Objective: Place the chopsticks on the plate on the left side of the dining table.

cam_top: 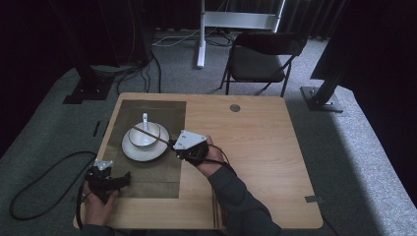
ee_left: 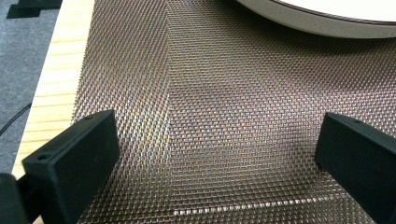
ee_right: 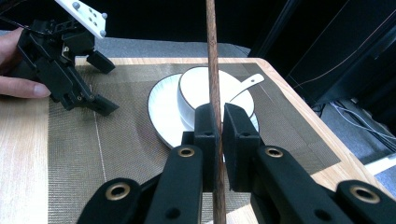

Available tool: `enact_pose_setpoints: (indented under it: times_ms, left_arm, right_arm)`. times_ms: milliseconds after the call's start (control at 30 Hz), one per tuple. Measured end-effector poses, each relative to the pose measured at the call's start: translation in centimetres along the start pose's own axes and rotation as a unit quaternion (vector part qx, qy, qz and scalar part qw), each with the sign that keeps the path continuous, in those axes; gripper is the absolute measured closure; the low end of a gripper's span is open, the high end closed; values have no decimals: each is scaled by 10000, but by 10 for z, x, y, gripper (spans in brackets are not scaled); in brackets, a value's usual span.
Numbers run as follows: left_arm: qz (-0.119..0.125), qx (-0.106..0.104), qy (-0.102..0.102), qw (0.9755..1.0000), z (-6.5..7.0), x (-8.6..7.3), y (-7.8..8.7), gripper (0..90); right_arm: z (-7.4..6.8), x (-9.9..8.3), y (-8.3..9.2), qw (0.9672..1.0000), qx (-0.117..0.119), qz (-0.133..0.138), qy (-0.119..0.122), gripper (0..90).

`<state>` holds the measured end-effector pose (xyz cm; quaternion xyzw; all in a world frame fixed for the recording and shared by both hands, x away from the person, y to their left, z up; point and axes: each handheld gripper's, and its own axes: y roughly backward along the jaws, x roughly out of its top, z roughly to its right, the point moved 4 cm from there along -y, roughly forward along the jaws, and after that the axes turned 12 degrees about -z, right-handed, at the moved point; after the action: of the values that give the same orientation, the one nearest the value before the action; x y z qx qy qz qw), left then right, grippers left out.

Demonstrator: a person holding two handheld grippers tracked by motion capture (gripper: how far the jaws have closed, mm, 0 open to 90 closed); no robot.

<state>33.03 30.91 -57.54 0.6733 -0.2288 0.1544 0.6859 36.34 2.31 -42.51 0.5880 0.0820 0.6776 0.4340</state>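
My right claw is squeezed tight on a thin brown stick. The stick reaches out over the white bowl, which sits on a white plate with a white spoon in it. My left claw is wide open and holds nothing; it hangs low over the woven mat, close to the worktop's near left edge. The plate lies on the far part of the mat. The right half of the worktop is bare wood with lots of room. Past it stand a dark chair and grey carpet.
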Motion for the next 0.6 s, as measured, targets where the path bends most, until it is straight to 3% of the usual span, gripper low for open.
enact_pose_setpoints:
  times_ms: [600]
  left_arm:
    - [-1, -1, 0, 10000, 0, 0, 0, 2]
  right_arm:
    - [-4, 10, -13, 9997, 172, -18, 158, 848]
